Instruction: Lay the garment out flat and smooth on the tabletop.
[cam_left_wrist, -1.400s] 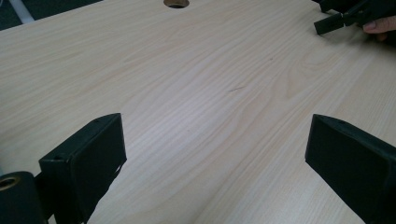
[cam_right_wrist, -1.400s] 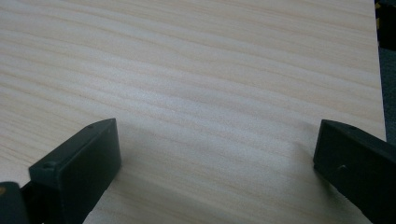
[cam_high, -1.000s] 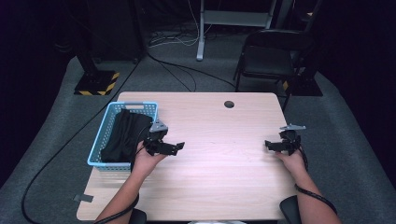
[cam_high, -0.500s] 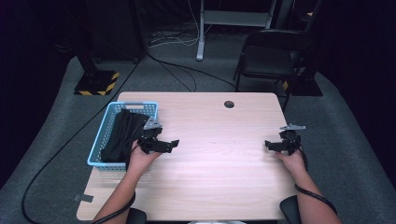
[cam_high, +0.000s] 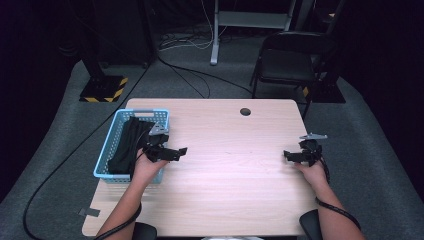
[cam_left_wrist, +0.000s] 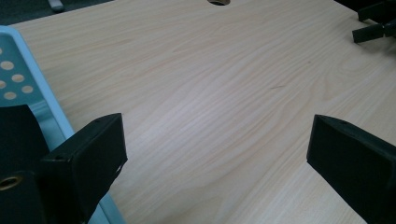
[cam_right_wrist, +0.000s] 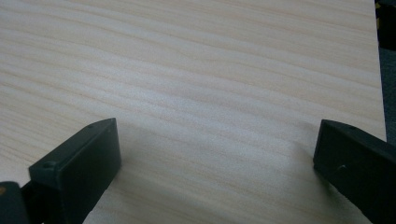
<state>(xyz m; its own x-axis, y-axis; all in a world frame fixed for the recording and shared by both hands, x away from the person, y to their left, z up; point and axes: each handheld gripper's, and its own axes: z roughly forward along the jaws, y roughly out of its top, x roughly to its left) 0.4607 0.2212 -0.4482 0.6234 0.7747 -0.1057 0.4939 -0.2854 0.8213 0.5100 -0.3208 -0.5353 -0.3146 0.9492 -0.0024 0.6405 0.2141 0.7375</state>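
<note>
Two grippers, jaws apart, empty: my left gripper (cam_high: 172, 151) beside the basket (cam_high: 111, 154), pale blue, perforated, at the bench's (cam_high: 230, 175) nine o'clock, holding black cloth (cam_high: 129, 145); my right gripper (cam_high: 295, 156) at three o'clock.

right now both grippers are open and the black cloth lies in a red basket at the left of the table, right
Not quite: the basket is blue, not red, as the high view shows. The rest holds: the black cloth lies in it at the left of the table, and the left gripper and right gripper are both open.
</note>
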